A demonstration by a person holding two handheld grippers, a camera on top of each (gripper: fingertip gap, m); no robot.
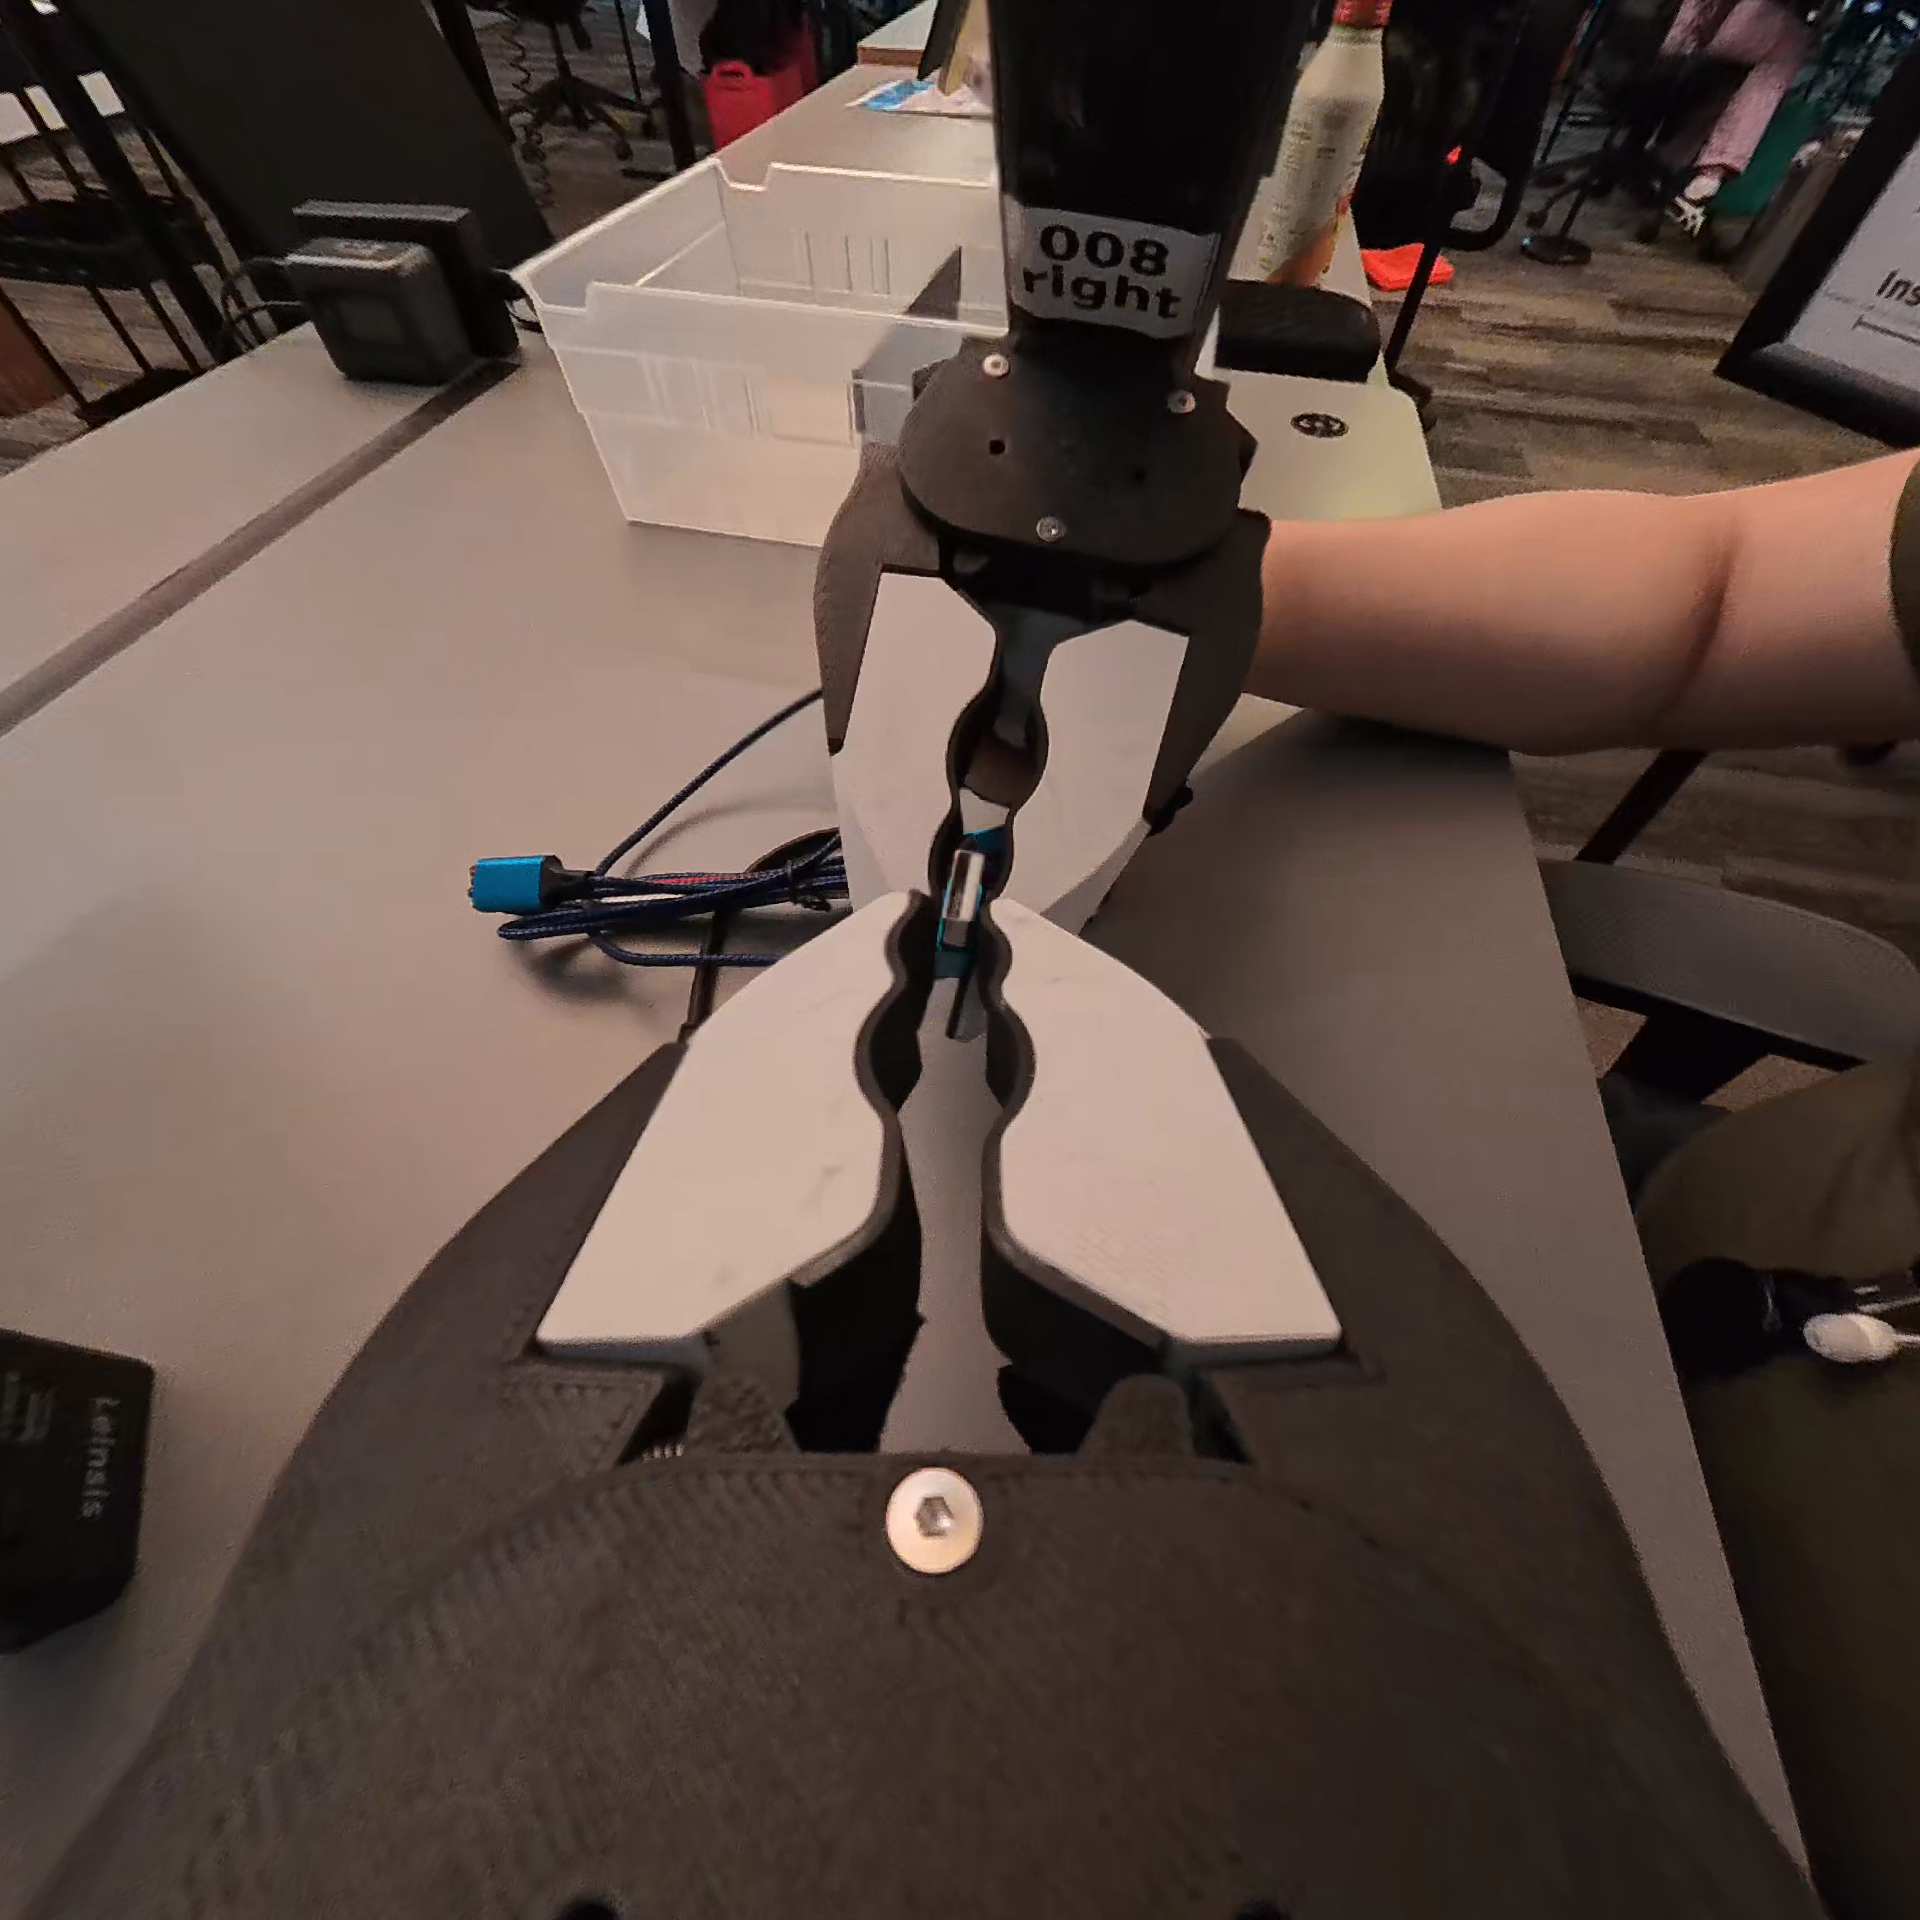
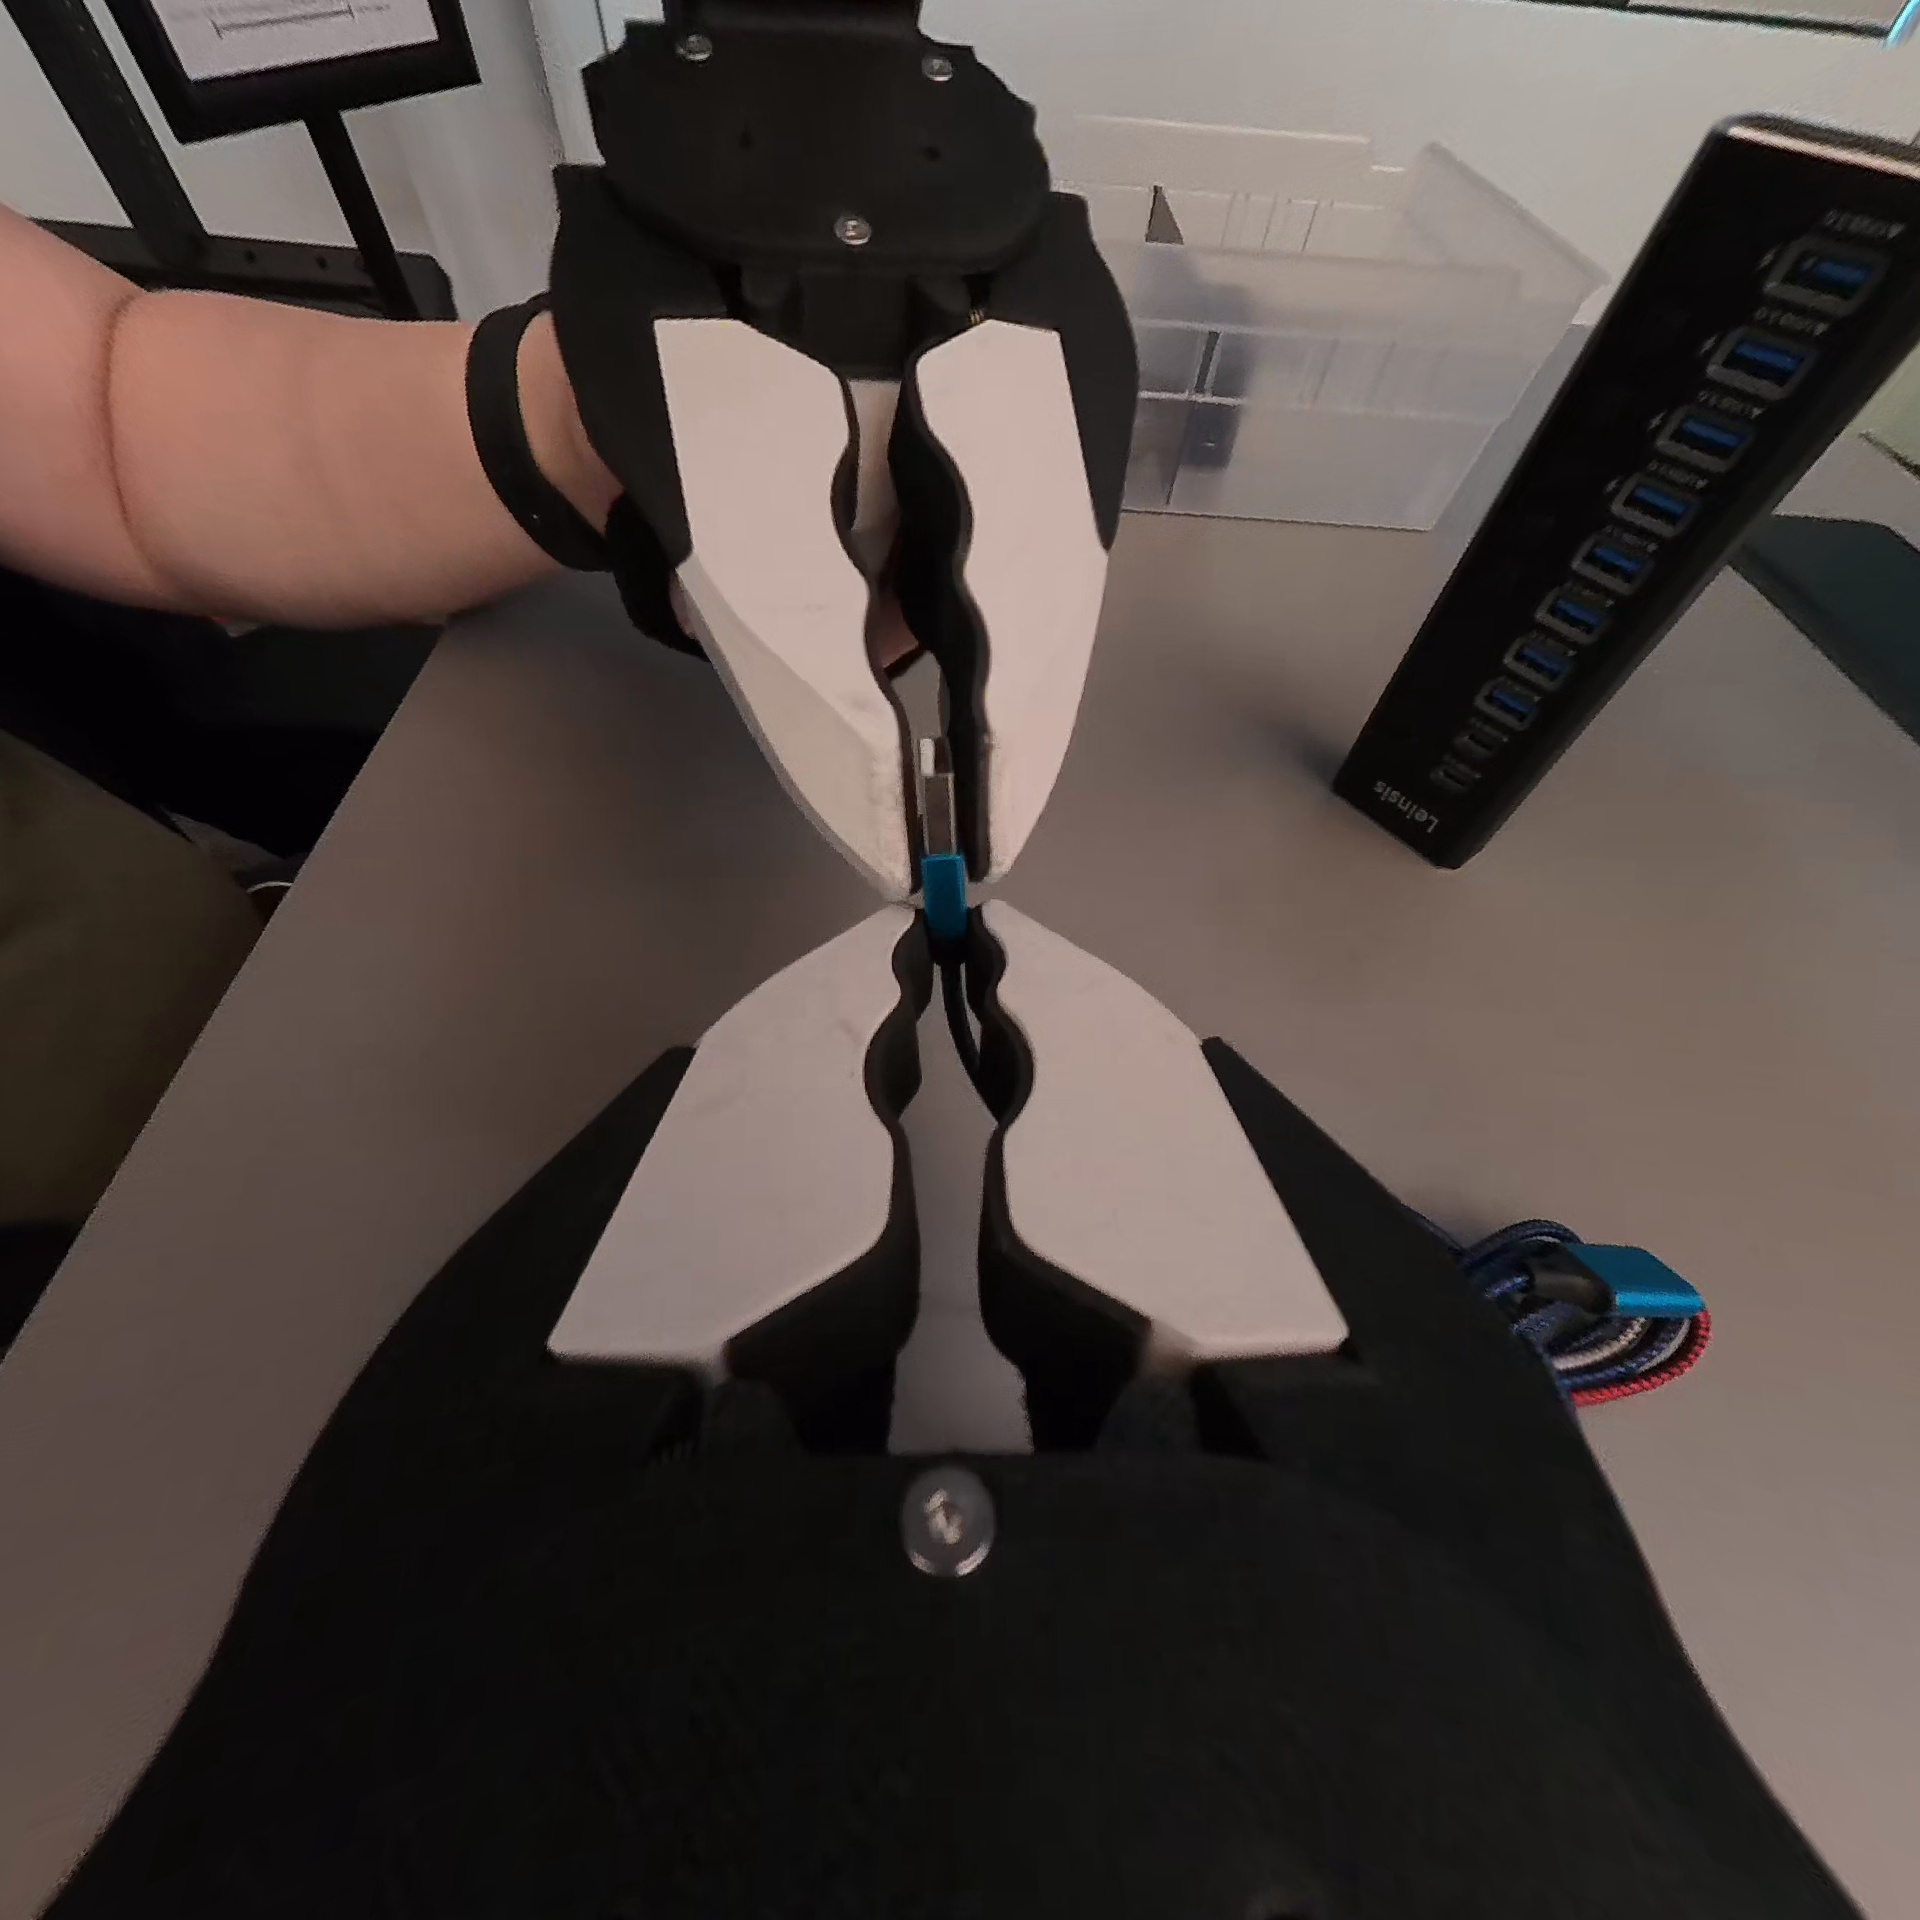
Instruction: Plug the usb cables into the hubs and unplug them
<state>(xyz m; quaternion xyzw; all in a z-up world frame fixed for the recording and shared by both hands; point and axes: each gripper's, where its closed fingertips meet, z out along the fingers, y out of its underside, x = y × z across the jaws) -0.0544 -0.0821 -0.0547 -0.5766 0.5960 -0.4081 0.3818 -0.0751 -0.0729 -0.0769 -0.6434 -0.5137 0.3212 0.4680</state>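
Blue USB plug point(image 2: 943, 894) pinched tip to tip above table: right gripper point(image 2: 948, 920) clenched on blue shell, left gripper point(image 2: 940, 862) clenched around metal end. Black hub point(image 2: 1621, 540) stands far right, unplugged. Plug best squared before insertion.

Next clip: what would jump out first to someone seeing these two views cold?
The two grippers meet tip to tip at the centre, the right gripper pinching the blue plug, whose metal end reaches between the left gripper fingers. A tall black hub with a column of blue ports lies to the right, and a bundle of cables lies left of the grippers.
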